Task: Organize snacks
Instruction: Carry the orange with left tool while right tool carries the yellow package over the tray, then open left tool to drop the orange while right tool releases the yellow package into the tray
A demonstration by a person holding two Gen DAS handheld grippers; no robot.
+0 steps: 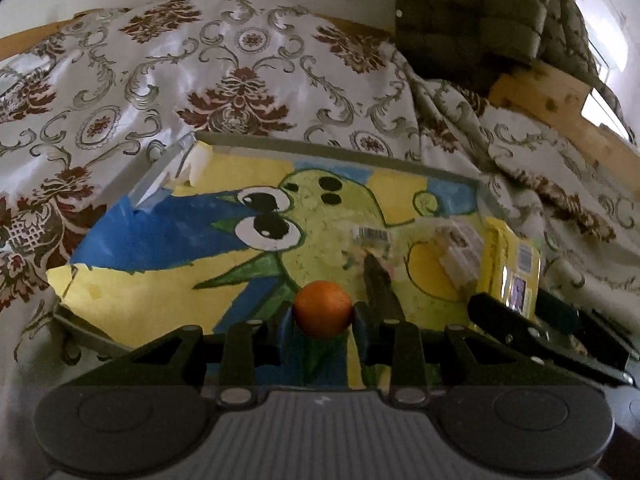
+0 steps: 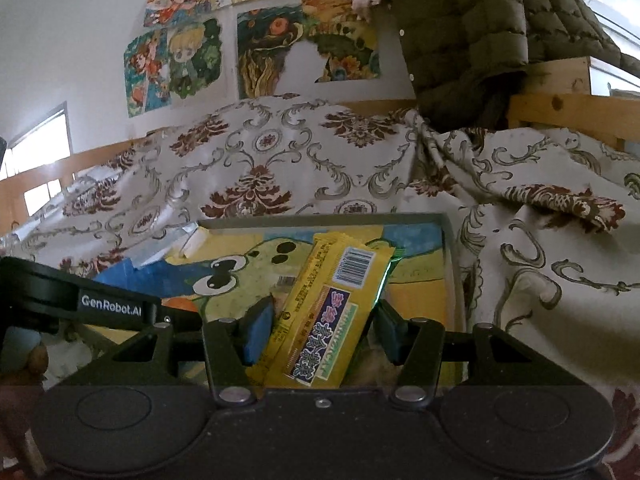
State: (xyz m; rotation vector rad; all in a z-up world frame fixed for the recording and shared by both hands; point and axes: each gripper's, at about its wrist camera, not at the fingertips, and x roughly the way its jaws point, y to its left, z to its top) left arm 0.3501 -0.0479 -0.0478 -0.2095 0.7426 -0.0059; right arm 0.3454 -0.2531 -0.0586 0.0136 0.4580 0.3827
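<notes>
The left tool (image 1: 323, 314) is clenched on a small orange fruit (image 1: 322, 309), held over the near edge of a tray (image 1: 328, 148) with a cartoon bird. The right tool (image 2: 320, 330) stands released around a yellow snack packet (image 2: 326, 312) at the tray's right edge. The tray rests on a bed with a floral cover (image 1: 240, 60).

Dim, soft light here, daylight coming in through the window (image 2: 38, 148) at left. Sheen glares off the patterned cloth (image 1: 240, 80). Fisheye bends the edges, corners black, nearest parts slightly blurred.
</notes>
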